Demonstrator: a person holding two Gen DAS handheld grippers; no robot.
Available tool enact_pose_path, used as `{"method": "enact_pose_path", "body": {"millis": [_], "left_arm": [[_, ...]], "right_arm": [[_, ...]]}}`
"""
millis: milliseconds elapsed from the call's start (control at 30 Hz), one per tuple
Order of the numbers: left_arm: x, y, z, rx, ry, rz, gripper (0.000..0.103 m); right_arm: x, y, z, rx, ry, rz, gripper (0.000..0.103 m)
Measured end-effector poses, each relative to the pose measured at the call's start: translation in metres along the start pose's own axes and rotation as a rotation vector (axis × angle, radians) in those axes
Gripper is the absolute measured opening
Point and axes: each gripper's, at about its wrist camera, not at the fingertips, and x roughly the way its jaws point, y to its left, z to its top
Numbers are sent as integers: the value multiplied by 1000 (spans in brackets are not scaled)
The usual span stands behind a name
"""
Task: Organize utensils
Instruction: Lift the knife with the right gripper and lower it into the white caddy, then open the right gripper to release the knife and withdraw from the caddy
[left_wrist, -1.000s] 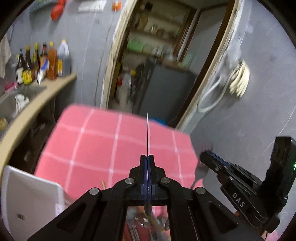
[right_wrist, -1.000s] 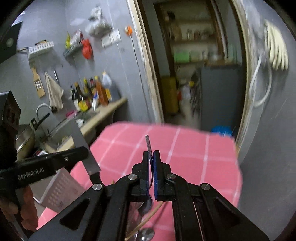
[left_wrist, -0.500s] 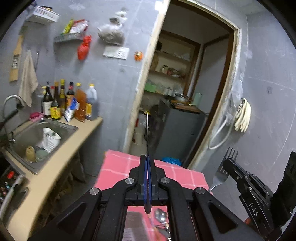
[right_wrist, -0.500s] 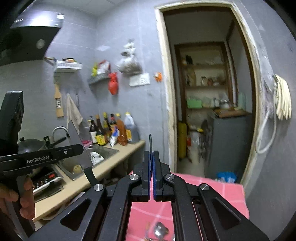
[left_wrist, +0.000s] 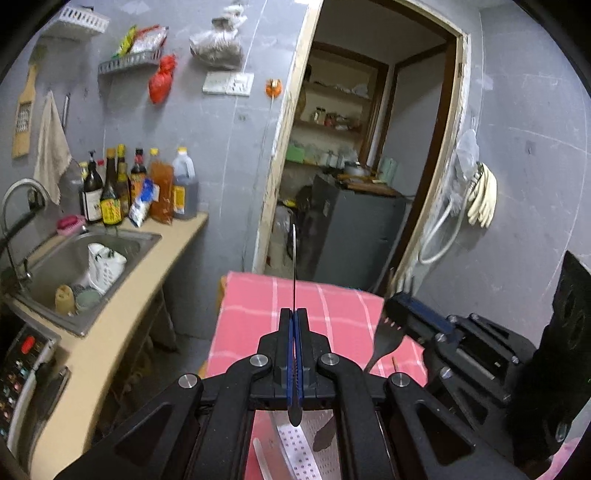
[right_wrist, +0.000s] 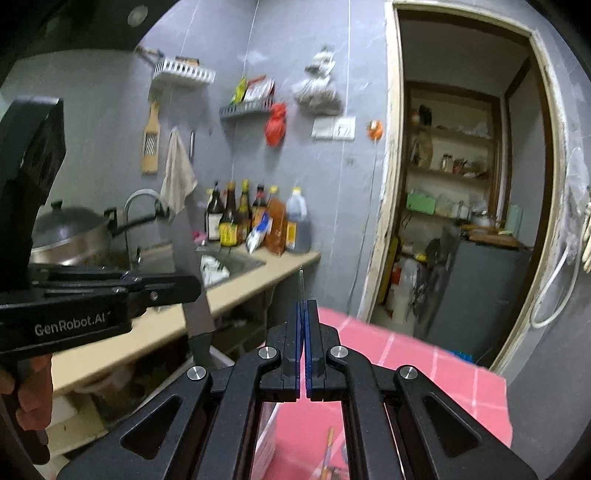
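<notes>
Lifted both claws since a second ago, off the pink checked tablecloth (left_wrist: 332, 306) toward the grey wall. Left gripper (left_wrist: 294, 314) clenched on knife (right_wrist: 194, 280), blade upright and edge-on. Right gripper (right_wrist: 303, 306) clamped on fork (left_wrist: 388, 332), tines up, just beside the left claw. Farther off: sink (left_wrist: 74, 258), bottles (left_wrist: 110, 195), doorway (left_wrist: 369, 147)

A kitchen knife (right_wrist: 194, 280) with a broad steel blade and black handle stands upright, blade up, clamped at the base of its blade. A metal fork (left_wrist: 388, 332) is held tines up, tilted, above the pink checked tablecloth (left_wrist: 332, 306)
</notes>
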Motion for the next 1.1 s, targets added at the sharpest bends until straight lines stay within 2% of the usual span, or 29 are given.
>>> {"method": "enact_pose_path", "body": {"millis": [200, 433, 667, 867, 933, 1000, 1033, 1100], "left_arm": [[14, 8, -15, -30, 57, -34, 2], [20, 11, -25, -25, 118, -37, 2], [20, 15, -29, -47, 153, -35, 2], [17, 13, -31, -45, 162, -40, 3], [15, 12, -33, -46, 160, -46, 5], [13, 11, -33, -46, 152, -51, 11], [12, 10, -33, -46, 146, -53, 13], [10, 10, -32, -52, 138, -58, 25]], "right_arm": [[13, -8, -24, 46, 90, 43, 2], [23, -17, -45, 104, 170, 83, 3], [23, -22, -50, 139, 209, 123, 5], [17, -26, -47, 157, 203, 133, 9], [15, -29, -45, 169, 191, 134, 21], [11, -32, -43, 184, 174, 139, 27], [8, -33, -41, 191, 166, 139, 27], [6, -37, -38, 200, 155, 135, 27]]}}
